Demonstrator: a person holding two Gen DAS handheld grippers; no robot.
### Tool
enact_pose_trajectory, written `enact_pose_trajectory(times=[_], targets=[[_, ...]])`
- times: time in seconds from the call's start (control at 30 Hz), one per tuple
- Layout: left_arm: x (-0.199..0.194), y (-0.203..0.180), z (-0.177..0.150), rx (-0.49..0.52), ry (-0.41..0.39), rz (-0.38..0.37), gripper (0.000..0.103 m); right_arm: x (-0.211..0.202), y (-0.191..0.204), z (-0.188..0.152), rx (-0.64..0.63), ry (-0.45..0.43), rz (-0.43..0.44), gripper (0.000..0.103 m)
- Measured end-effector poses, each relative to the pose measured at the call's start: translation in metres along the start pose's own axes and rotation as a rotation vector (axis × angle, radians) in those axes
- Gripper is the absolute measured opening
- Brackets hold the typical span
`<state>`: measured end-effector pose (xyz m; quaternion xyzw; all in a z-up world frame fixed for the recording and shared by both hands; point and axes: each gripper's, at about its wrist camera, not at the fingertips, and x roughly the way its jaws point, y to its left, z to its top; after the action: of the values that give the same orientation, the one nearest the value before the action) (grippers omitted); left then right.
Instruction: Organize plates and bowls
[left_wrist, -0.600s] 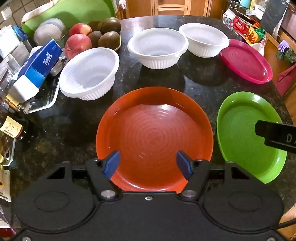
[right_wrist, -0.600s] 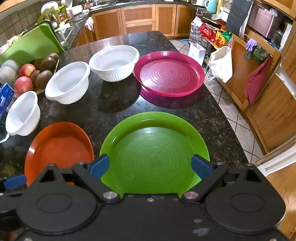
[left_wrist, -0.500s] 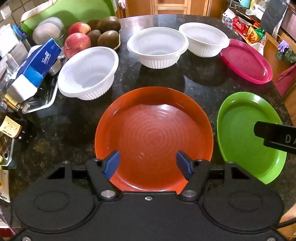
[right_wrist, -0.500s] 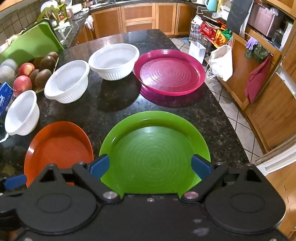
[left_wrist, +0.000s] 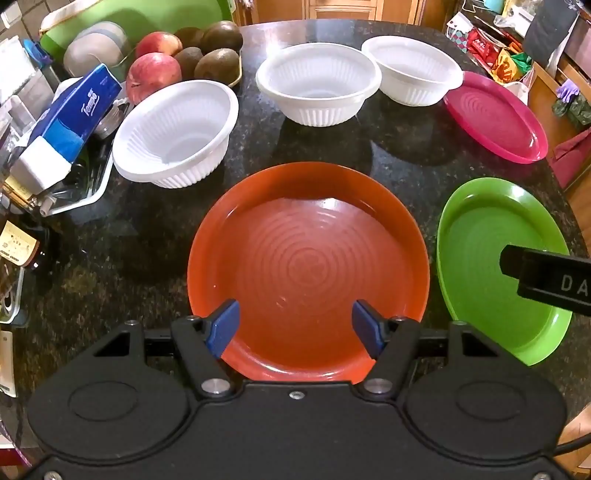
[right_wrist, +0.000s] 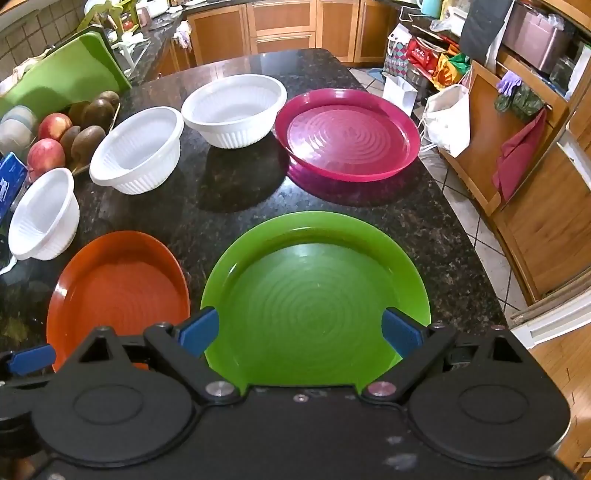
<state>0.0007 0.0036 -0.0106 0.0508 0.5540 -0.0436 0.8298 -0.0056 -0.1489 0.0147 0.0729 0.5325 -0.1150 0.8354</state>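
Here, both grippers hang above a dark speckled desk (left_wrist: 388, 147), each over its own plate.

Left gripper (left_wrist: 295, 325): fingers (left_wrist: 223, 326) spread wide, released, nothing between them. The orange plate (left_wrist: 308, 258) lies flat on the desk directly beneath and ahead of the fingertips; its near rim runs under both blue pads. No contact with the plate that I can confirm.

Right gripper (right_wrist: 301, 330): fingers (right_wrist: 400, 330) likewise parted wide and empty. The green plate (right_wrist: 314, 295) lies below and ahead of them, its near rim passing under the pads. To the left of these fingers, just beside the green plate and apart from it, sits the orange plate.

Beyond the right fingertips: pink plate (right_wrist: 349, 134), flat on the desk, well apart from the green one.

Beyond the left fingertips: three white ribbed bowls, all upright, all apart from each other. Left bowl (left_wrist: 177, 133) ahead and left; middle bowl (left_wrist: 317, 83) straight ahead; right bowl (left_wrist: 412, 70) ahead and right, just beside the pink plate.

Far left of the left fingers: blue tissue box (left_wrist: 74, 114) tilted on clutter; behind it apples (left_wrist: 153, 75) and kiwis (left_wrist: 218, 62) on a tray.
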Motion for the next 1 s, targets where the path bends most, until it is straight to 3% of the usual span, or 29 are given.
enact_pose_trajectory(times=[1.0], targets=[[-0.01, 0.007, -0.006, -0.03, 0.004, -0.024, 0.068, -0.009, 0.004, -0.013, 0.002, -0.012, 0.021, 0.1]])
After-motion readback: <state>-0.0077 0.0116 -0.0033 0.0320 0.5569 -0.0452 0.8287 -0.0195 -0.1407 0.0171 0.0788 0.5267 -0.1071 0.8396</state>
